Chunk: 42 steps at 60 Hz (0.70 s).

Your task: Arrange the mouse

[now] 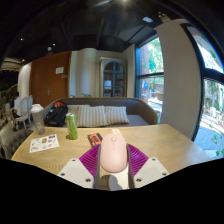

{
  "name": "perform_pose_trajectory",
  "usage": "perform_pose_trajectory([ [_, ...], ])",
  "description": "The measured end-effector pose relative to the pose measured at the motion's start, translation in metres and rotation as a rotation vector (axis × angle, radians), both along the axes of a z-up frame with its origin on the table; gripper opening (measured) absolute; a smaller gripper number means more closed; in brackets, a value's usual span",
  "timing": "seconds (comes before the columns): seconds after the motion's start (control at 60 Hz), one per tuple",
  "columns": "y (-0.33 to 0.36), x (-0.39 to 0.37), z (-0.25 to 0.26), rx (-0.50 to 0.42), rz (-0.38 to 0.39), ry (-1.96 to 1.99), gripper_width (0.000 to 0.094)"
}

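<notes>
A pale pink mouse (113, 150) stands between my gripper's (112, 160) two fingers, its length pointing away from me, above the light wooden table (170, 145). Both magenta pads (90, 160) press against its sides, one on each flank. The gripper is shut on the mouse and holds it just over the table's near part. The mouse's rear end hides the gap between the fingertips.
A green bottle (71, 126) stands at the table's far left. A clear cup (38, 119) and a leaflet (44, 143) lie further left. A small dark object (94, 140) lies beyond the mouse. A cushioned bench (105, 114) and windows (150, 80) are behind.
</notes>
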<state>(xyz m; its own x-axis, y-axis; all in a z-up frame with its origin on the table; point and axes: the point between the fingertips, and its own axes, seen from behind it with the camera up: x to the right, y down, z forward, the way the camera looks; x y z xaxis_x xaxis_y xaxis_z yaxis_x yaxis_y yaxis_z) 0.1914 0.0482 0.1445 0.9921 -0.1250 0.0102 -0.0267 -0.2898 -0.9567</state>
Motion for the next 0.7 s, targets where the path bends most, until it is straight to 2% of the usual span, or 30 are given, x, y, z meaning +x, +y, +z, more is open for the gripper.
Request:
perform_pose_trajectory([
  [0.05,-0.013,0.044,-0.012,-0.032,-0.057,-0.005,0.039],
  [0.1,-0.016,0.075,-0.032,-0.09,-0.077,0.0,0.0391],
  [0.25,-0.027,0.101,-0.109,-0.264,-0.022,0.033,0.0392],
  [0.4,-0.03,0.109,-0.152,-0.347,-0.008,0.033,0.0394],
  [0.5,-0.031,0.107,-0.154,-0.331,0.007,0.095,0.0412],
  [0.617,-0.031,0.106,-0.152,-0.333,0.036,0.099,0.0526],
  [0.633,-0.032,0.104,-0.151,-0.333,0.047,0.098,0.0566],
  [0.683,-0.035,0.098,-0.147,-0.32,0.064,0.107,0.0848],
  [0.7,-0.037,0.097,-0.145,-0.312,0.067,0.111,0.0871],
])
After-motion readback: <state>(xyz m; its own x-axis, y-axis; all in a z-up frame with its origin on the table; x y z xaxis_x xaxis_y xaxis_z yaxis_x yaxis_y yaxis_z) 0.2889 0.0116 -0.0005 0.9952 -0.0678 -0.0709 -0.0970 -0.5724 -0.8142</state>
